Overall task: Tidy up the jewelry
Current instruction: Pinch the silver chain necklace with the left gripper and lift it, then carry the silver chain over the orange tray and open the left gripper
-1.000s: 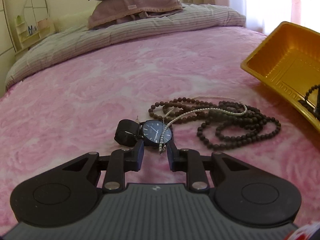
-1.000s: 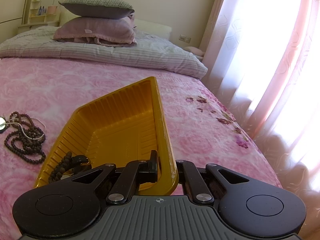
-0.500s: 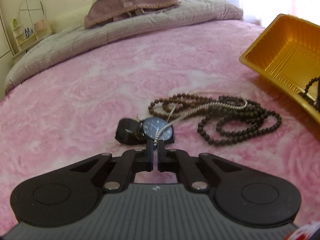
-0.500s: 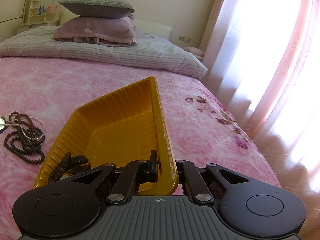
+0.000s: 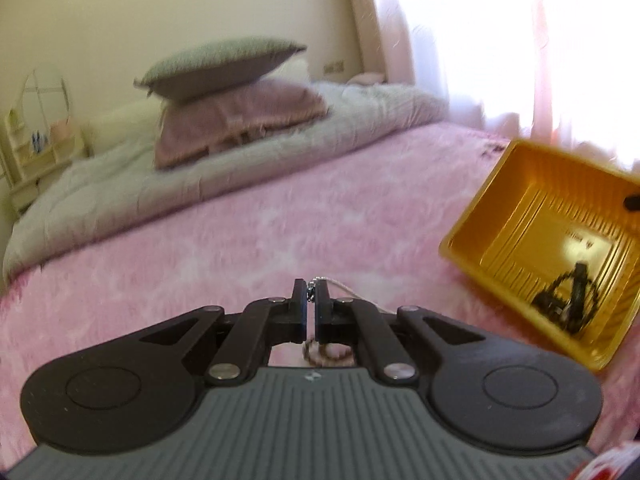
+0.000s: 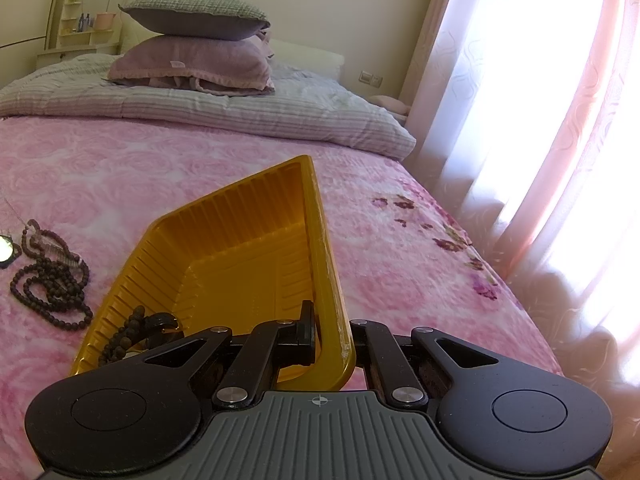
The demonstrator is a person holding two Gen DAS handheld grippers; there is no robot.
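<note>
My left gripper is now clamped shut on the thin silver chain, where a second ago its fingers stood apart around it. It has risen off the pink bed, so the watch and brown beads drop beneath it, and the yellow tray shows lower.

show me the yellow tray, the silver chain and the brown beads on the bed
yellow tray (image 6: pixel 240 248): right wrist view, inner floor.
silver chain (image 5: pixel 320 280): left wrist view, end above the claw tips.
brown beads (image 6: pixel 52 292): right wrist view, middle of pile.
</note>
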